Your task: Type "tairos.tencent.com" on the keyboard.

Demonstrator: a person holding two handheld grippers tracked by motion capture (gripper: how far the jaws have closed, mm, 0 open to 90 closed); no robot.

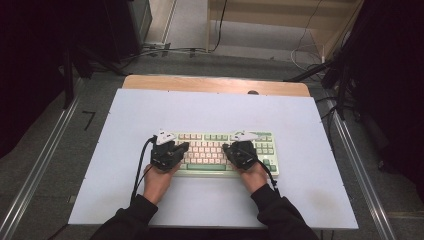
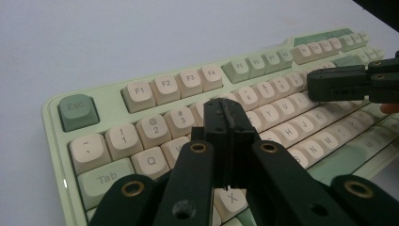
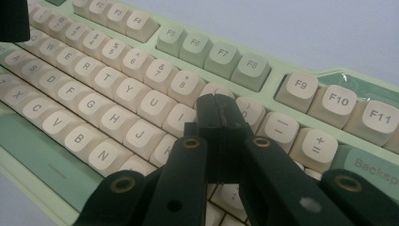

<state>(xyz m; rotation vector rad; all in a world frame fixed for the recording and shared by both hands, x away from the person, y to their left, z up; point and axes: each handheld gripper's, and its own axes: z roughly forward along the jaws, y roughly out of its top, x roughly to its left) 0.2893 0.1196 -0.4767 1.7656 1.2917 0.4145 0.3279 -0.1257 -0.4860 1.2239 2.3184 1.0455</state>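
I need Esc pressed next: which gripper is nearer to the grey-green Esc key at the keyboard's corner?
Left. The left gripper hovers shut over the letter keys near the grey-green Esc key; the right gripper sits shut far across the keyboard, by the number row's end.

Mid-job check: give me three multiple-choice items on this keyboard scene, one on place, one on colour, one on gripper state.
1. Where does the keyboard lie?
A. on the white table top
B. on the floor
C. on a shelf

2. What colour is the Esc key?
A. red
B. green
C. black

3. How do the left gripper and right gripper stand?
A. both wide open
B. one open
C. both shut

Answers: 1 A, the high view shows it there; 2 B, darker green than the case; 3 C, each pair of jaws meets over the keys.
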